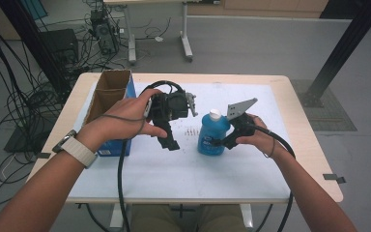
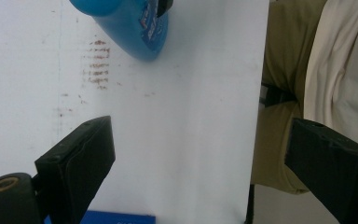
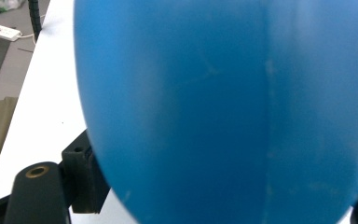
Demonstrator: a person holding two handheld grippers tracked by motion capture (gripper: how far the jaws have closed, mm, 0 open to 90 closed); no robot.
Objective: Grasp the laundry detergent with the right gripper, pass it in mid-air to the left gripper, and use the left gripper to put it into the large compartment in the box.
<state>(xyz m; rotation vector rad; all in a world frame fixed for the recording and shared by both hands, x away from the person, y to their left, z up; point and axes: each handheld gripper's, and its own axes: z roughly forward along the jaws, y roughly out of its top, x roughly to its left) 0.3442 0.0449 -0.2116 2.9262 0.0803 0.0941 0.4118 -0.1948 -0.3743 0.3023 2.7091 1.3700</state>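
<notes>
Forearms reach in; left gripper point(image 1: 166, 126) hovers wide open and empty beside an open brown-and-blue cardboard box point(image 1: 110, 99). Right gripper point(image 1: 218, 142) straddles the upright blue plastic bottle point(image 1: 213, 133) mid-table (pad contact unclear), nearer hand.

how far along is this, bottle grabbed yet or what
Done: the right tool has reached the blue bottle, and its jaws sit either side of the body. In hand: closing on it; whether the pads press yet I cannot tell. The bottle stands upright on the white mat. Left: lifting it, perhaps toward the open cardboard box. The left tool hangs open, empty.
</notes>
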